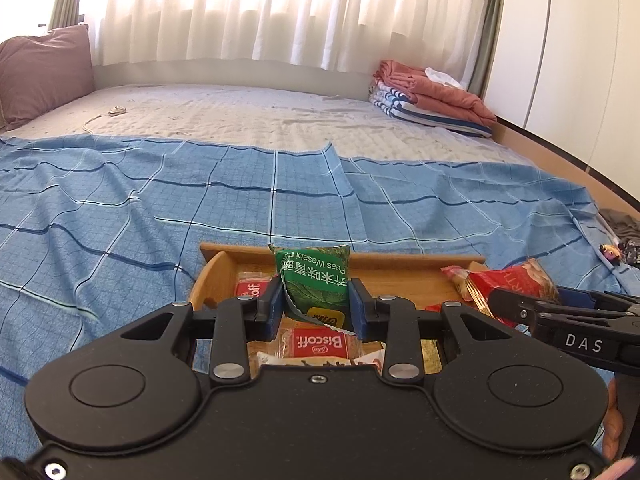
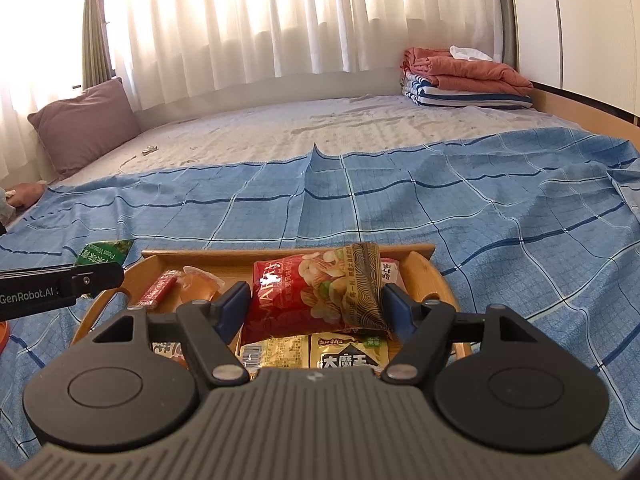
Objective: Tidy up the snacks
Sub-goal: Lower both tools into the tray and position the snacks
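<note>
My left gripper is shut on a green wasabi-peas packet, held upright above a wooden tray. Red Biscoff packets lie in the tray below it. My right gripper is shut on a red mixed-nuts bag, also held over the wooden tray. Beneath it lie yellow and green-labelled snack packs, a jelly cup and a red stick pack. In the left wrist view the right gripper's fingers and the nuts bag show at right; in the right wrist view the peas packet shows at left.
The tray rests on a blue checked cloth spread over a bed. A mauve pillow lies far left, folded blankets far right by the curtains. A corded switch lies on the mattress. Dark small items sit off the cloth's right edge.
</note>
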Demonstrator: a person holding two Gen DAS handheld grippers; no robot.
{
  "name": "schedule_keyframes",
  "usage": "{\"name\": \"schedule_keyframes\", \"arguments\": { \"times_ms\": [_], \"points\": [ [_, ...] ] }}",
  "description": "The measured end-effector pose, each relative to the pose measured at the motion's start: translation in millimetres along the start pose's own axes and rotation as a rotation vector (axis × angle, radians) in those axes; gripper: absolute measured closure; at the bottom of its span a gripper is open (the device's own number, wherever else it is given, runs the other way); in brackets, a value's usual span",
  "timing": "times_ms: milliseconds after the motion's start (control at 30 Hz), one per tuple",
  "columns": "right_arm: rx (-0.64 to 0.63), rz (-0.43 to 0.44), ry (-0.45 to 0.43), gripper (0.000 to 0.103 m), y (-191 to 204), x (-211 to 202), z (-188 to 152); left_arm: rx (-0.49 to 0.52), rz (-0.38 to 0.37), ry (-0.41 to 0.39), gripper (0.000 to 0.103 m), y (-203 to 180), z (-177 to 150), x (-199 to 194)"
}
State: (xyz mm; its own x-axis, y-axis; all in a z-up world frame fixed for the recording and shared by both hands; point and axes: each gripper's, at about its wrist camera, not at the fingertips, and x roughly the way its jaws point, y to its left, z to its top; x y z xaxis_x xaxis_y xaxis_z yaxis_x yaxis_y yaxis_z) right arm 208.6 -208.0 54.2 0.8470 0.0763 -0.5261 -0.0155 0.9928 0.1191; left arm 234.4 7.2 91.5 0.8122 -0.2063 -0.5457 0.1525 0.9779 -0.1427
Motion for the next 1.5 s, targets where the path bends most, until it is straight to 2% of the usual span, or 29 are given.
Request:
{"name": "schedule_keyframes", "arguments": {
  "times_ms": [267,767,1000,1500],
  "points": [
    [0.004,-0.025,0.036,0.030,-1,25,8,-0.018,0.019,0.055,0.071,3,8,33],
    [0.021,-0.029,0.087,0.030,-2,61,16,-0.038,0.062,0.110,0.071,15,9,73],
    [0.072,-0.006,0.128,0.030,-7,81,21,-0.077,0.057,0.156,0.071,26,18,90],
    [0.023,0.021,0.173,0.030,9,109,11,-0.064,0.056,0.192,0.071,27,12,116]
  ]
}}
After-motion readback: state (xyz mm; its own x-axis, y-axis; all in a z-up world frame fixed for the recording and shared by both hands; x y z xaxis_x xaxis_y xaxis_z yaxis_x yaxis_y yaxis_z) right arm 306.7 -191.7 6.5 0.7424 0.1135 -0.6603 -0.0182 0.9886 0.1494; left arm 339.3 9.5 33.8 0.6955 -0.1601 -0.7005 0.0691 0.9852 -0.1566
